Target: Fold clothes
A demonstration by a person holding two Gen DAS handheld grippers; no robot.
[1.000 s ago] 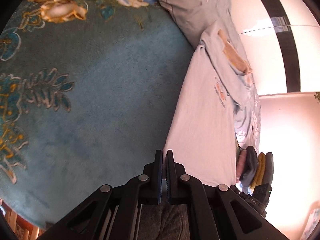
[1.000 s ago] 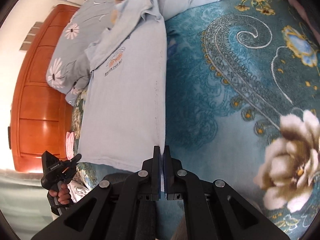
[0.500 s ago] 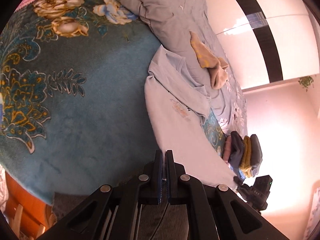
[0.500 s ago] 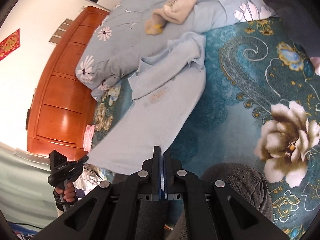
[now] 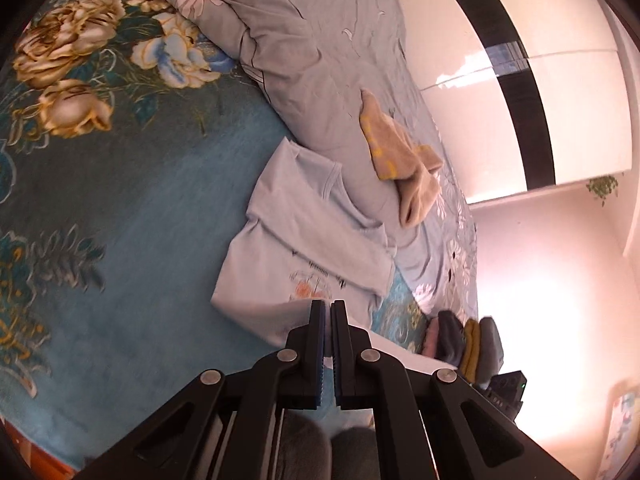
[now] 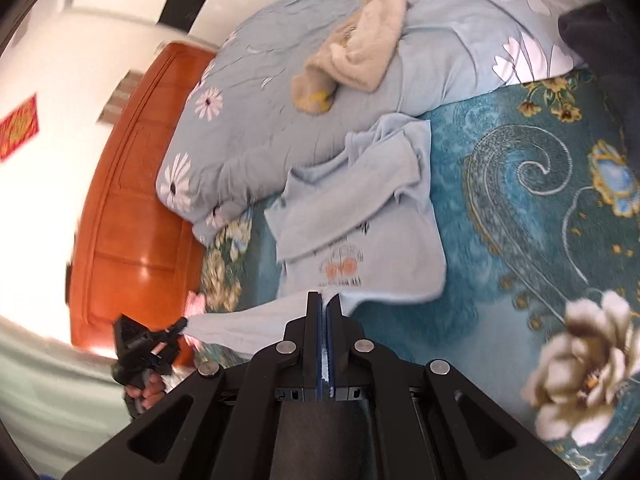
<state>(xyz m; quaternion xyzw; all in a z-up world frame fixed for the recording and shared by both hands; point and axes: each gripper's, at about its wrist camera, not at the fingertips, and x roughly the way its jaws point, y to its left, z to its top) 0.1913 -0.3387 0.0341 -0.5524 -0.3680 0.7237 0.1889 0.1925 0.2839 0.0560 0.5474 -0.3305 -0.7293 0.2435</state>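
T-shirt (image 5: 288,240), pale blue, lies on your teal floral blanket (image 5: 120,200), its long axis running away from you, collar at the far end against the grey flowered quilt (image 5: 304,52). Your left gripper (image 5: 327,308) and right gripper (image 6: 324,300) are each clamped tight on a near hem corner, lifted off the blanket.

Both fisheye views bend straight lines strongly and end in a black rim at the corners. In the left wrist view, light past the folded stack (image 5: 466,344) bleaches that side to pink-white, and glare streaks the glossy wardrobe (image 5: 472,76) above it. In the right wrist view, the headboard (image 6: 132,208) carries a bright sheen and motion blur, and the wall beside it is overexposed.
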